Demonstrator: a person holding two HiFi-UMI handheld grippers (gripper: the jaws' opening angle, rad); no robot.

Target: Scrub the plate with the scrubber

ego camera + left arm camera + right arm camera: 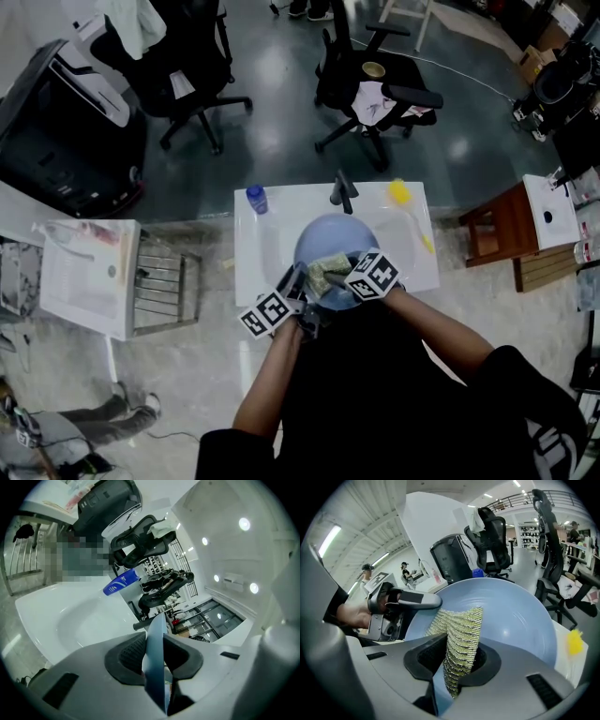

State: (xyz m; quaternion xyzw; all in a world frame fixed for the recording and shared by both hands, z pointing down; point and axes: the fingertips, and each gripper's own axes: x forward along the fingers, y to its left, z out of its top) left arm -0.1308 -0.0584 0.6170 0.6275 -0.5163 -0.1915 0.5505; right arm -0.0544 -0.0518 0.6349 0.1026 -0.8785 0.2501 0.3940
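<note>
Surface: we note a white tabletop point(251, 267) with a rounded basin point(70, 620) sunk into it. A dark faucet point(343, 190) rises at its far edge. A blue bottle point(256, 198) sits at the far left corner and a yellow object point(400, 191) at the far right.

The blue plate point(323, 242) is held tilted over the basin. The left claw point(154, 660) is closed on the plate's near left rim, and in its own view the thin blue edge runs up between the pads. The right claw point(459, 660) grips the yellow-green mesh scrubber point(461, 630), which lies against the plate's inner face. We cannot tell how hard it presses.

Room: the floor point(272, 94) beyond the tabletop is dark and glossy, with light reflections on it. Nearer the person it is pale and speckled. Two black office chairs point(187, 66) stand behind the tabletop, the right one with cloth draped on its seat. A wire drying rack point(164, 292) stands left of the tabletop and a wooden stool point(502, 225) to its right.
</note>
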